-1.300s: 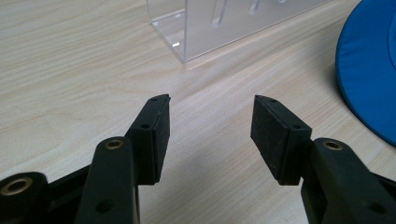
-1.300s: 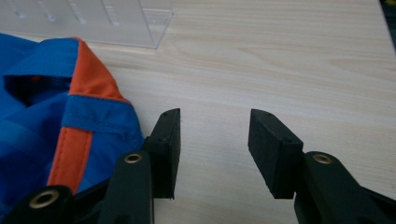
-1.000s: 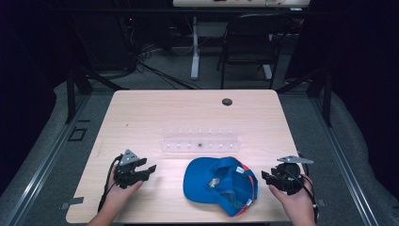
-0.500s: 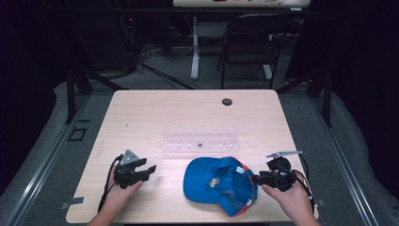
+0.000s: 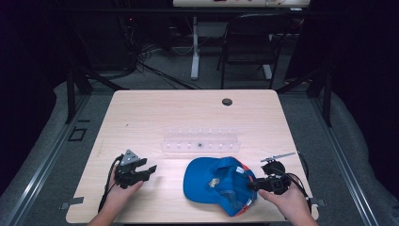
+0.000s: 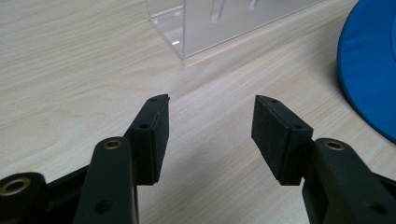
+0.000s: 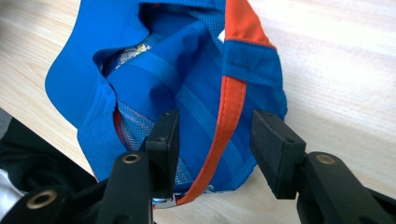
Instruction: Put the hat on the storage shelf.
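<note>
The table (image 5: 141, 113) is pale wood, with a dark round hole (image 5: 227, 101) near its far edge. A clear rack (image 5: 200, 140) lies across the middle, its long axis running left to right.

The blue cap (image 5: 219, 183) sits at the near edge, right of centre, just in front of the rack. It lies upside down, inside showing. Its brim points left and the back, with the orange-edged strap (image 7: 229, 116), points right toward the right gripper, so its long axis runs left to right, tilted a little toward the near right corner.

The right gripper (image 5: 254, 184) is at the cap's right end. Its 2 jaws stand apart, 1 on each side of the strap and back rim; in the right gripper view the orange band runs between the pads (image 7: 273, 149) with a gap on both sides, so nothing is clamped.

The left gripper (image 5: 148, 170) rests on bare wood well left of the cap, pointing right. Its jaws are spread wide and hold nothing; the rack's near left corner and the brim's edge lie ahead of them.

Compared with 1 second ago, the right gripper has moved left from beside the cap onto its back rim. The left gripper, cap and rack have not shifted.
</note>
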`<state>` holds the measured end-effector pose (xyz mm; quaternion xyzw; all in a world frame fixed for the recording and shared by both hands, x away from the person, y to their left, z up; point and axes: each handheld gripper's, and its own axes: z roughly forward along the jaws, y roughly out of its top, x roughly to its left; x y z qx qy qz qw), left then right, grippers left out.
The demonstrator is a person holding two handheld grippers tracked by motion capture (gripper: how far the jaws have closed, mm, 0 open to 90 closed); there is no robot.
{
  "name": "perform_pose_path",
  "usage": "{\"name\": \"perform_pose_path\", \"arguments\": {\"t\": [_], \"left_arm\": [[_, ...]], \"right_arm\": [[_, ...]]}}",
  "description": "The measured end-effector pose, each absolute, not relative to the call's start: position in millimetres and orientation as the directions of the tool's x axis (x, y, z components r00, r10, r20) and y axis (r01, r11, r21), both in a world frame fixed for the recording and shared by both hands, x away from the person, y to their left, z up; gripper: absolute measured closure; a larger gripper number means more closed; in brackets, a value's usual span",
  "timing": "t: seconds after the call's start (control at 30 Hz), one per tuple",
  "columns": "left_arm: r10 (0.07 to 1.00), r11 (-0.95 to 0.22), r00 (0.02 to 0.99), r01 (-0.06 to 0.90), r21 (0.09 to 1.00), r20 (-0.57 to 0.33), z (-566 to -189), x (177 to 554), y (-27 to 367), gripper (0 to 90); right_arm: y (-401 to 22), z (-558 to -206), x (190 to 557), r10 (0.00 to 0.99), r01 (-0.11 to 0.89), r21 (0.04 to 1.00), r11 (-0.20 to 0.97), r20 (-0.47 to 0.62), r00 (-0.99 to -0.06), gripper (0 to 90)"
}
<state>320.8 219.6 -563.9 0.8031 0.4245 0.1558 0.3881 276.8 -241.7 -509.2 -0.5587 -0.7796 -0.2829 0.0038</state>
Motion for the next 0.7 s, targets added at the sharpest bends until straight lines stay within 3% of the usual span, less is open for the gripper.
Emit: {"name": "perform_pose_path", "arguments": {"t": [0.23,0.7], "left_arm": [[0.804,-0.338,0.590,0.558,0.757,-0.076,-564.1,320.8,219.5,47.0],[0.805,-0.339,0.589,0.557,0.758,-0.073,-564.1,320.8,219.6,47.0]], "right_arm": [[-242.1,-520.4,278.4,0.858,0.903,0.380,0.201,0.377,-0.349,58.2],[-243.3,-517.8,280.1,0.828,0.917,0.363,0.162,0.455,-0.327,62.6]]}}
